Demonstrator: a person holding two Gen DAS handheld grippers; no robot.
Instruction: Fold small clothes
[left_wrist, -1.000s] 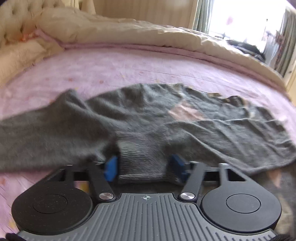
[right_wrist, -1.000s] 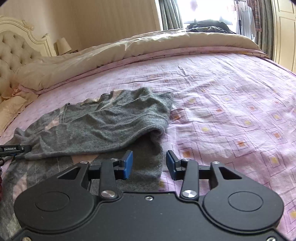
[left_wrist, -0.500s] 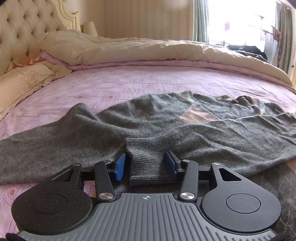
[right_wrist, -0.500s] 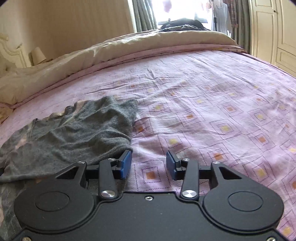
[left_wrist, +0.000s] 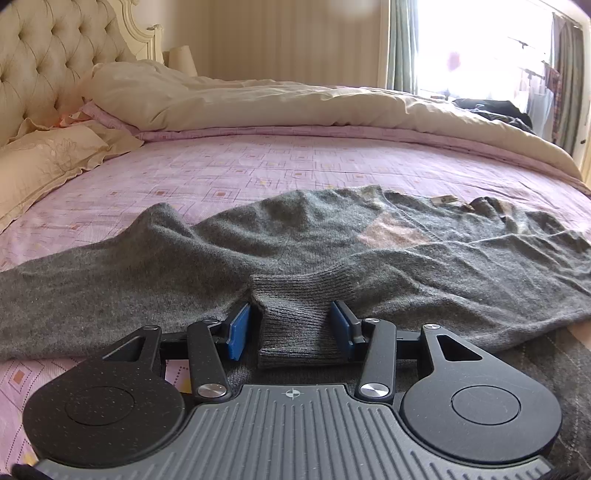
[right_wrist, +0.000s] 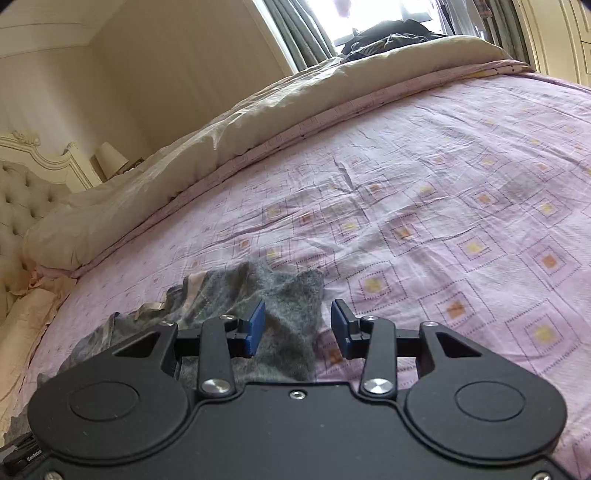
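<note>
Grey knit, a small sweater (left_wrist: 369, 254), lies spread across the pink patterned bed sheet (left_wrist: 258, 166); one sleeve runs off to the left of the left wrist view, and the other is folded back over the body so that its ribbed cuff (left_wrist: 295, 317) points toward the camera. The left gripper (left_wrist: 291, 326) is partly open with that cuff between its blue pads; the right-hand pad touches the cuff's edge, the left-hand pad stands just clear of it, so the cuff is loosely framed rather than pinched. In the right wrist view the far corner of the sweater (right_wrist: 280, 306) lies under and between the fingers of the right gripper (right_wrist: 297, 328); its jaws have just been closing, yet they remain parted; the knit reaches the left-hand pad while the right-hand pad hangs over bare sheet, so nothing is clamped. This view is tilted, the bed sloping up to the right. Beyond the garment the sheet is lightly creased; a cream duvet (left_wrist: 277, 107) is pushed back along the far side of the bed; a tufted cream headboard (left_wrist: 48, 62) and a pillow (left_wrist: 40, 162) sit at the left; dark clothes (left_wrist: 491, 110) lie heaped by the bright window (left_wrist: 472, 44).
</note>
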